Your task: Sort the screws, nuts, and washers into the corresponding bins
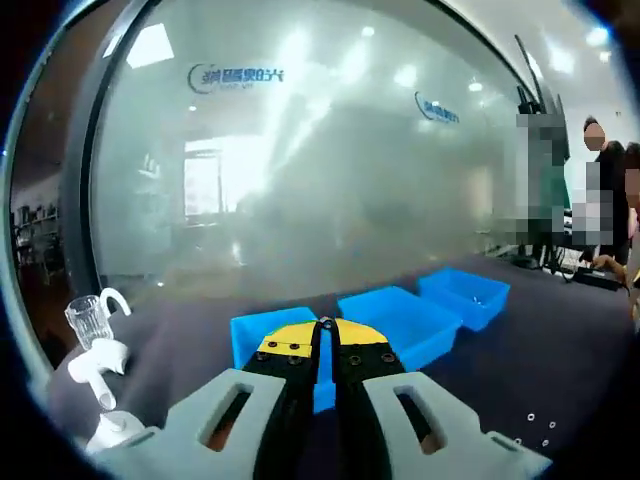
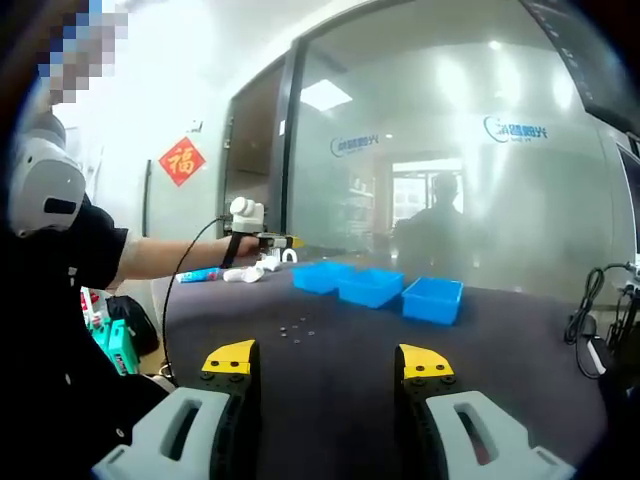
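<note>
The left gripper's fingers [image 1: 300,355] hide part of the nearest blue bin [image 1: 272,330].

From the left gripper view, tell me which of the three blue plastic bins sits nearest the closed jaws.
The nearest blue plastic bin is the one directly behind the left gripper; its jaw tips overlap it. The middle bin and far bin trail off to the right.

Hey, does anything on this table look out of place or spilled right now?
Small hardware pieces lie loose on the dark table, outside the three blue bins. Nothing looks damaged or tipped.
</note>
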The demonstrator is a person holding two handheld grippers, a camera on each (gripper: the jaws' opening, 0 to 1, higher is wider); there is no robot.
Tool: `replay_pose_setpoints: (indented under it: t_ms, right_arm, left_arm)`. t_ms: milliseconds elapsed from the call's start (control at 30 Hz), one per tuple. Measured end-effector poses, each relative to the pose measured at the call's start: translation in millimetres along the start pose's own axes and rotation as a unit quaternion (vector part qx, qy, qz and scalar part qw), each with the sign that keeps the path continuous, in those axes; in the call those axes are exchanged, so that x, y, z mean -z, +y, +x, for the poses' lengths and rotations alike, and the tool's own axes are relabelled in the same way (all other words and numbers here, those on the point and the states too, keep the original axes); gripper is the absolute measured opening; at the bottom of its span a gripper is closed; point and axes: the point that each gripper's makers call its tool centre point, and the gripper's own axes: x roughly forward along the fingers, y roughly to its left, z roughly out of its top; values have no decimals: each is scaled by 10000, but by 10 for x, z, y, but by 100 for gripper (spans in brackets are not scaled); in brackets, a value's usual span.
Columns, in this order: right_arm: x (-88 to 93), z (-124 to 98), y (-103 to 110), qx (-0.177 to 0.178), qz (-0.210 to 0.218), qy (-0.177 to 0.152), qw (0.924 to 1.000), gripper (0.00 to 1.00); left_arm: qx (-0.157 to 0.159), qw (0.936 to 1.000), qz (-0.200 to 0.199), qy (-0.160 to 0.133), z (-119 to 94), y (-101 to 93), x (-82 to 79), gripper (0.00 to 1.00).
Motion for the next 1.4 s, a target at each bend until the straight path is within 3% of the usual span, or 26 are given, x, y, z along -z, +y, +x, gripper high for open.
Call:
replay_pose_setpoints:
  t_ms: [67,167,533,667,1200,1267,1400]
  right_arm:
    - [8,-3,-4,12,-11,12,10000,49]
    - [2,-12,5,7,-10,-2,10000,49]
    - [-11,-74,-23,52,-7,-24,10000,49]
    - [-3,-94,-39,82,-8,0,10000,49]
    - [-3,-112,-72,118,-18,14,9999,49]
    - [1,-113,-75,120,-17,16,9999,49]
    - [23,-110,-84,131,-8,35,9999,49]
  left_arm:
    - [-98,9999,-56,-18,67,74,-26,2]
    - [-217,9985,-491,113,170,167,20,2]
    - [-299,9986,-319,284,449,257,124,2]
    - [-292,9969,-650,343,517,277,156,2]
    - [-291,9986,-276,330,590,247,123,5]
    - [-319,9986,-266,340,589,269,136,12]
    - [-277,9983,-228,452,579,262,209,38]
